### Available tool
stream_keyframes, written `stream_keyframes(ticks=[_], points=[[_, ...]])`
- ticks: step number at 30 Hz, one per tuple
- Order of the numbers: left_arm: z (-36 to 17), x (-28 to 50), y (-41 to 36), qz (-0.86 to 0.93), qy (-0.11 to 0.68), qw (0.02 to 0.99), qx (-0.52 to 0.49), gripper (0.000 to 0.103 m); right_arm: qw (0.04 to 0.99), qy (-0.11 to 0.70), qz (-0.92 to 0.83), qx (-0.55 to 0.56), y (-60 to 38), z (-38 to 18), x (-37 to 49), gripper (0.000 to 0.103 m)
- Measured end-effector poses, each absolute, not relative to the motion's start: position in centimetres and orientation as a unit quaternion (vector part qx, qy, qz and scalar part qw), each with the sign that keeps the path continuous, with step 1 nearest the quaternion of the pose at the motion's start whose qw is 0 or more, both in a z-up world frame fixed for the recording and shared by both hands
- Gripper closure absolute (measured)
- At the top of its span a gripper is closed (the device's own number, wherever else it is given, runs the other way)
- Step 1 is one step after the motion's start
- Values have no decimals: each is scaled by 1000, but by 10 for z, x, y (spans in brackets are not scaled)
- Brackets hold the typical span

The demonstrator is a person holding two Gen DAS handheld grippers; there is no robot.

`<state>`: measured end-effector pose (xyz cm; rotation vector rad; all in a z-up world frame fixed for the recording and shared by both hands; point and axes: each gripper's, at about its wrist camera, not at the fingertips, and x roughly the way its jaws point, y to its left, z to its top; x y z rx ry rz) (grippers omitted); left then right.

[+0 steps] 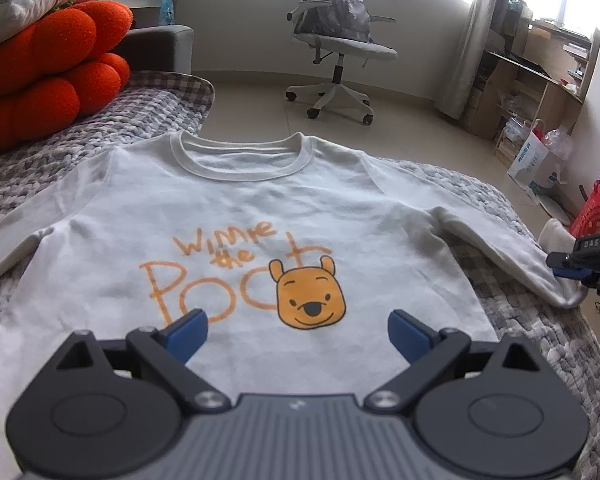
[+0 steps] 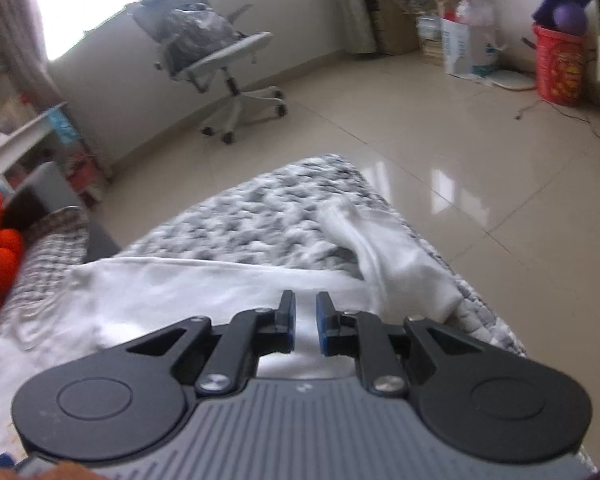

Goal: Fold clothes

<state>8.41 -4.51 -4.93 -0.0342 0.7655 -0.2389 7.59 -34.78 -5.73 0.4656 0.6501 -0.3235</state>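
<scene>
My left hand-held gripper [image 1: 298, 330] hovers over the lower front of the white sweatshirt [image 1: 228, 216], its blue pads spread wide apart with nothing between them. My right hand-held gripper [image 2: 305, 322] sits low over the garment's right side, its jaws nearly together with a narrow gap showing white cloth behind it – I judge they clamp nothing. In the left view the right one's tips appear at the cuff of the right sleeve [image 1: 512, 248].

The sweatshirt lies face up and spread flat on the grey checked bed cover [image 1: 100, 128], collar [image 1: 242, 156] away from me, the bear print [image 1: 310, 298] near my left pads. It looks like soft, light knit – it should drape and bunch easily, not slip much on the textured cover. I would pinch it at a doubled edge: the cuff, the hem or the shoulder seam, where the pads get more to bite.

The right sleeve runs close to the bed's edge, with tiled floor [image 2: 440, 152] beyond, so a careless drag could pull cloth over. The orange cushions [image 1: 48, 76] crowd the far left corner; the middle of the bed is open for folding inward.
</scene>
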Motion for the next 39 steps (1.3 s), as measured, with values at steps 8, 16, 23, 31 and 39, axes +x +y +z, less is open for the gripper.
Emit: stream_keyframes(ticks=[8,16,23,31,39], points=[[-47,84,-46,-119,372,920,-19,6,899,297,-206,248,-373,-56,43,87],[-47,84,-45,-116,373,920,-22,6,887,289,-234,273,-387,-50,5,87],[-48,84,-46,-118,375,919,-17,6,891,290,-222,270,-397,-47,5,55],[-52,84,-49,-112,379,918,-7,6,895,319,-125,285,-433,-69,40,55],[-56,86,-54,-112,386,916,-1,6,907,335,-57,249,-436,-82,56,82]])
